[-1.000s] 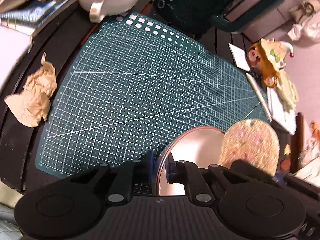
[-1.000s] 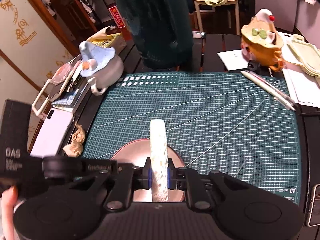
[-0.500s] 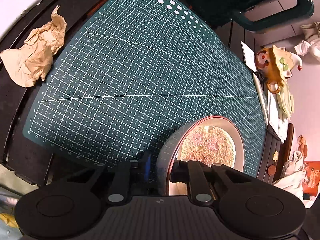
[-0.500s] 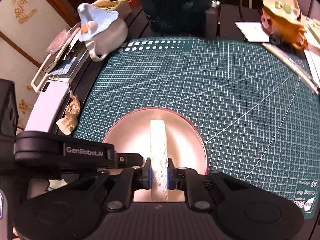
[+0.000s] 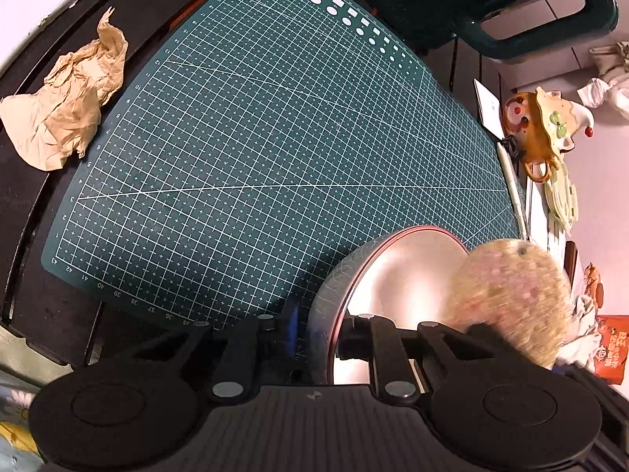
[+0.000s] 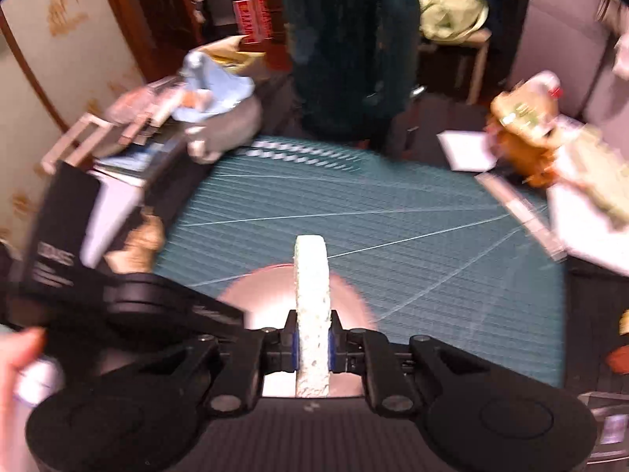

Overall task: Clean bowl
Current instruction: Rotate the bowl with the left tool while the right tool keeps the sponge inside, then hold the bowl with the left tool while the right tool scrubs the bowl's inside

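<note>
The bowl (image 5: 401,275) sits at the near edge of the green mat (image 5: 275,149), tipped up on its side. The left gripper (image 5: 318,334) has its two fingers on either side of the bowl's wall, one inside and one outside. Its jaws are narrow and have just been opening a little, with the wall between them; I cannot tell if the pads press on it. The right gripper (image 6: 312,340) has its jaws squeezed tight on a round sponge (image 6: 311,306), which stands on its edge over the bowl (image 6: 275,295). In the left view the sponge (image 5: 511,303) looks blurry and covers the right side of the bowl. A crumpled paper (image 5: 67,106) lies left of the mat, on the dark table (image 5: 47,306)
</note>
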`<state>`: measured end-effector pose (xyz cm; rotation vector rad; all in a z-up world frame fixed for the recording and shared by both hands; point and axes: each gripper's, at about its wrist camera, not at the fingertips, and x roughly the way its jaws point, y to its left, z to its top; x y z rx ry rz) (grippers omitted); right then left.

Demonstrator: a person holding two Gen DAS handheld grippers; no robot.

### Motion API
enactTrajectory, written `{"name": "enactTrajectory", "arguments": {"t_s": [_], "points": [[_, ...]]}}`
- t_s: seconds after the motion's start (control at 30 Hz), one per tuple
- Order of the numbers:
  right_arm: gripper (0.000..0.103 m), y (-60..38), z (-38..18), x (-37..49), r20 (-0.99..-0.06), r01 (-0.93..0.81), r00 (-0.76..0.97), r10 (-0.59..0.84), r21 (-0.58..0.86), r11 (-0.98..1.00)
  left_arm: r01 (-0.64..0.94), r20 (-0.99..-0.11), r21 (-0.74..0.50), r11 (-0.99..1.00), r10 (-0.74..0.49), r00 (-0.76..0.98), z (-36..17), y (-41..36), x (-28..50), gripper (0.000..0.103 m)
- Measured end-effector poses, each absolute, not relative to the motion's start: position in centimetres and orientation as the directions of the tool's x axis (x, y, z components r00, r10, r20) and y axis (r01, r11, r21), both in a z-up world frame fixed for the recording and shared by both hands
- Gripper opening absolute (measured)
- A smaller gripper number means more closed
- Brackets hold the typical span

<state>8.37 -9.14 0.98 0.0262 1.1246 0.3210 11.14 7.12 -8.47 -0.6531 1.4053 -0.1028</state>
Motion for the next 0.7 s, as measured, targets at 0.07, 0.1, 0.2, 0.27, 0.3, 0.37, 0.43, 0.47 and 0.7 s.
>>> {"name": "enactTrajectory", "arguments": {"t_s": [0.07, 0.1, 0.2, 0.27, 0.3, 0.37, 0.43, 0.47, 0.7], "points": [[0.011, -9.2, -0.3, 9.0, -0.892, -0.226, 0.347, 0.29, 0.22, 0.949, -0.313, -0.875, -0.483, 0.818, -0.444, 0.192, -8.5, 7.3, 11.1, 0.018], [0.011, -9.2, -0.7, 9.2, -0.895, -0.223, 0.333, 0.296, 0.23, 0.947, -0.314, -0.875, -0.484, 0.817, -0.444, 0.192, -8.5, 7.3, 11.1, 0.018], [0.011, -9.2, -3.1, 10.2, -0.911, -0.195, 0.268, 0.313, 0.267, 0.944, -0.314, -0.876, -0.482, 0.818, -0.443, 0.19, -8.4, 7.3, 10.9, 0.018], [0.012, -9.0, -3.9, 10.2, -0.924, -0.185, 0.262, 0.279, 0.236, 0.954, -0.316, -0.877, -0.48, 0.818, -0.443, 0.186, -8.1, 7.4, 10.7, 0.018], [0.012, -9.1, -3.9, 10.0, -0.924, -0.191, 0.27, 0.272, 0.226, 0.955, -0.317, -0.878, -0.478, 0.819, -0.442, 0.183, -8.0, 7.3, 10.6, 0.018], [0.011, -9.2, -3.6, 9.8, -0.927, -0.19, 0.286, 0.242, 0.193, 0.963, -0.311, -0.878, -0.478, 0.821, -0.439, 0.191, -8.1, 7.2, 10.7, 0.018], [0.011, -9.1, -3.0, 9.4, -0.931, -0.195, 0.326, 0.161, 0.101, 0.976, -0.31, -0.878, -0.479, 0.821, -0.439, 0.193, -8.2, 7.2, 10.7, 0.018], [0.011, -9.1, -2.7, 9.2, -0.93, -0.201, 0.337, 0.146, 0.081, 0.976, -0.311, -0.878, -0.479, 0.821, -0.439, 0.193, -8.2, 7.2, 10.7, 0.018], [0.012, -9.3, 1.8, 6.9, -0.862, -0.246, 0.471, 0.189, 0.077, 0.966, -0.314, -0.877, -0.481, 0.819, -0.441, 0.193, -7.9, 7.7, 10.3, 0.018]]}}
